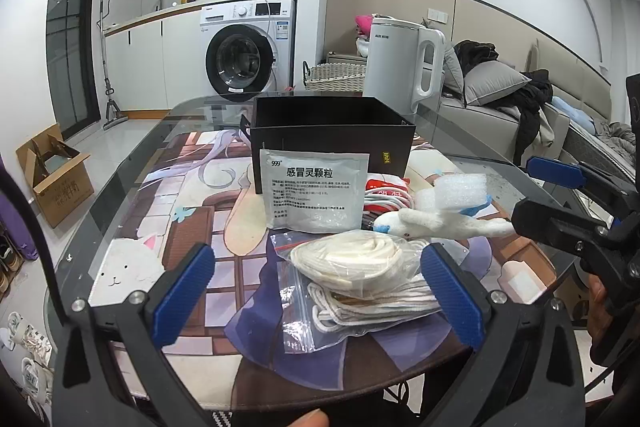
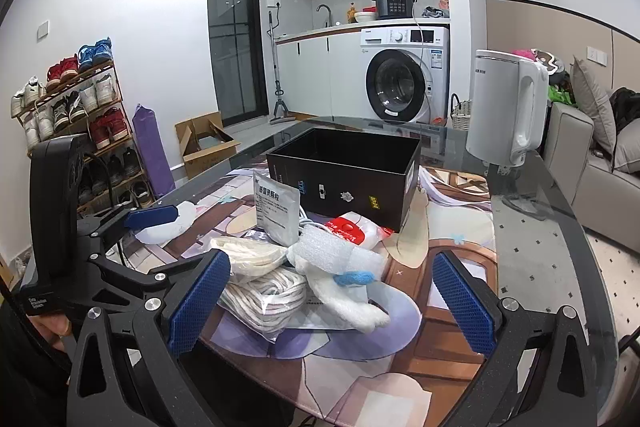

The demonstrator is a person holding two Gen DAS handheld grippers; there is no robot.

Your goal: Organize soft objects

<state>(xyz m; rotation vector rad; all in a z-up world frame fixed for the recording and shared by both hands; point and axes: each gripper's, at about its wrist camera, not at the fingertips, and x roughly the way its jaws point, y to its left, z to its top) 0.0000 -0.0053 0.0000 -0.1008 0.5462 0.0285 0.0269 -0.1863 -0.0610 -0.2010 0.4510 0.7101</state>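
Glass table (image 1: 120, 187): open black cardboard box (image 1: 332, 131) looks empty, soft pile in front untouched; my left gripper (image 1: 318, 297) and right gripper (image 2: 332, 301) gape wide.

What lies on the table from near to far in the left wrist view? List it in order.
Zip bag of white rope → medicine sachet → open black box → white electric kettle.

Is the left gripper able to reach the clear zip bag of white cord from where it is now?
Probably yes. The left gripper is open, and the clear zip bag of white cord lies just ahead between its fingers, with nothing in between.
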